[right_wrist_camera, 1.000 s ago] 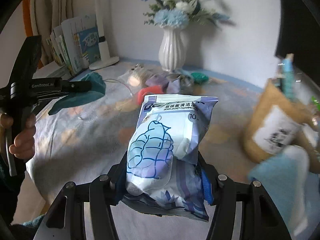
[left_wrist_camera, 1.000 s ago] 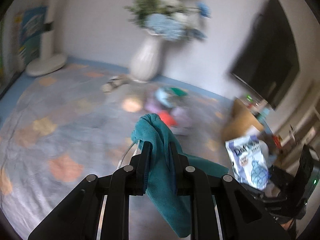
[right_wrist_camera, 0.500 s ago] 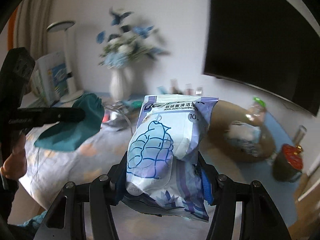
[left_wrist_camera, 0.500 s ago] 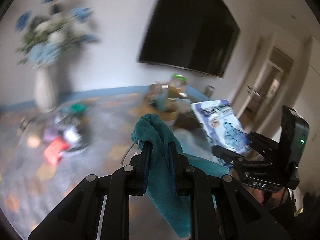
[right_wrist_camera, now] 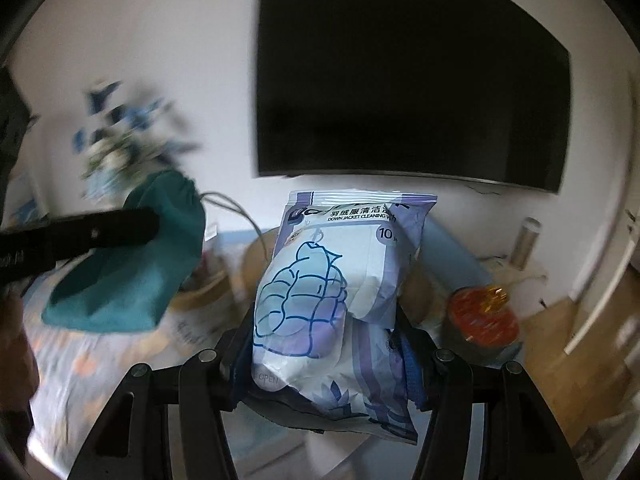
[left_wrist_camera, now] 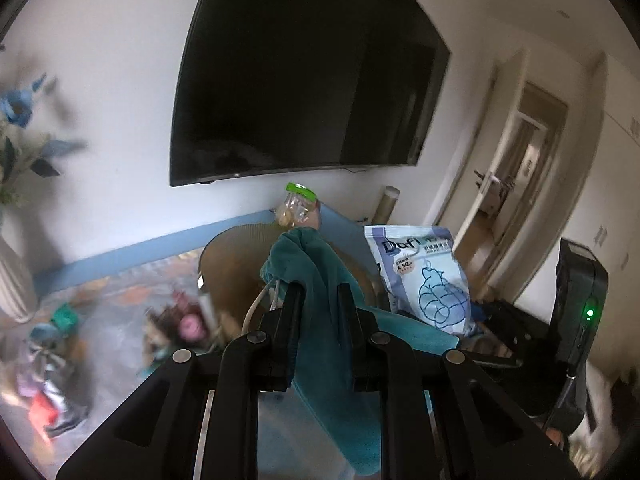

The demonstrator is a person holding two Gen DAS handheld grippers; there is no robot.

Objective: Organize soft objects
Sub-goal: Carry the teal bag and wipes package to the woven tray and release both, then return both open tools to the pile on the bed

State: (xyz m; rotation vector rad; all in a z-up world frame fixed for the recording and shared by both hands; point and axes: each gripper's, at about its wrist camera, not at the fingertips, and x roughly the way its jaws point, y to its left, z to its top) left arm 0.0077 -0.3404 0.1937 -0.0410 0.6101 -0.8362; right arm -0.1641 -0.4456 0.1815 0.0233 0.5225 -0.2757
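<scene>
Left claw (left_wrist_camera: 316, 304) clamped on teal cloth (left_wrist_camera: 320, 320), hanging lengthwise below the jaws; right claw (right_wrist_camera: 326, 344) clamped on upright wipes pack (right_wrist_camera: 340, 280); both aloft, brown round bin (left_wrist_camera: 236, 256) ahead, likely destination, left claw nearer.

A white wall (left_wrist_camera: 120, 80) fills the far side, carrying a large dark television (left_wrist_camera: 304, 76) — its screen blank. At the far left stands a white ribbed vase (left_wrist_camera: 14, 280) of blue flowers (right_wrist_camera: 120, 136), blurred. To the right a pale door (left_wrist_camera: 484, 204) stands ajar — wooden floor (right_wrist_camera: 560, 340) shows below.
</scene>
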